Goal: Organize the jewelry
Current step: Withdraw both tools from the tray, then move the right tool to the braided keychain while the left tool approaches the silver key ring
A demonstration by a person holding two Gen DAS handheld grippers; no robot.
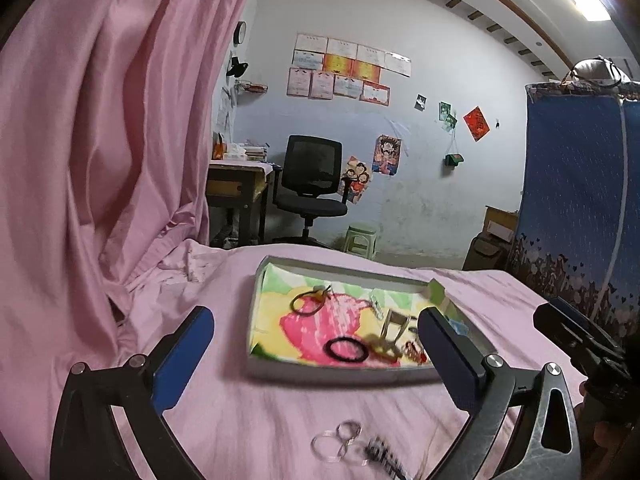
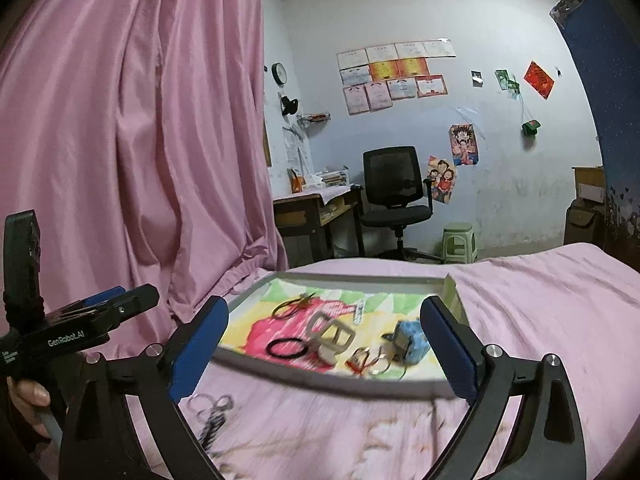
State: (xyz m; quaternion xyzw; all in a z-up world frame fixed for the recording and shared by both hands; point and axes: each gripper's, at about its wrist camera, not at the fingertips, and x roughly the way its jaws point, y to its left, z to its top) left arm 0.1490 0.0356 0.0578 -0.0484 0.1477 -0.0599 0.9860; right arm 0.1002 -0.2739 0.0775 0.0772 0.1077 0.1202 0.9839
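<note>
Hand-held gripper left [image 1: 316, 344] wide open, empty, blue pads spread over pink sheet in front of tray. Hand-held gripper right [image 2: 324, 340] also wide open, nothing between fingers, same hover.

Jewelry sits in shallow grey tray [image 1: 340, 270] lined with bright pink-yellow-green paper, on pink bedsheet [image 1: 248, 420]. Inside tray: black ring [image 1: 347, 351], dark loop with small charm [image 1: 310, 303] further back, beige square buckles [image 2: 332, 332], red-and-metal bits [image 2: 366, 360] near front rim, blue fuzzy item [image 2: 412, 344] just beside right pad. Outside tray, on sheet near front: clear linked rings [image 1: 340, 440] with a dark chain-like piece touching them, blurred, can't tell what.

Left pad of right gripper covers tray's front-left corner; right pad of left gripper hides tray's right end. Front tray contents motion-blurred. Other gripper's body [image 2: 60, 332] visible at left edge of right view, fingers of a hand on handle, mostly cut off.

Around: pink curtain [image 1: 100, 140] left, office chair [image 1: 312, 184], green stool [image 2: 460, 242], wooden desk [image 2: 316, 208], blue printed fabric [image 1: 580, 200] right.
</note>
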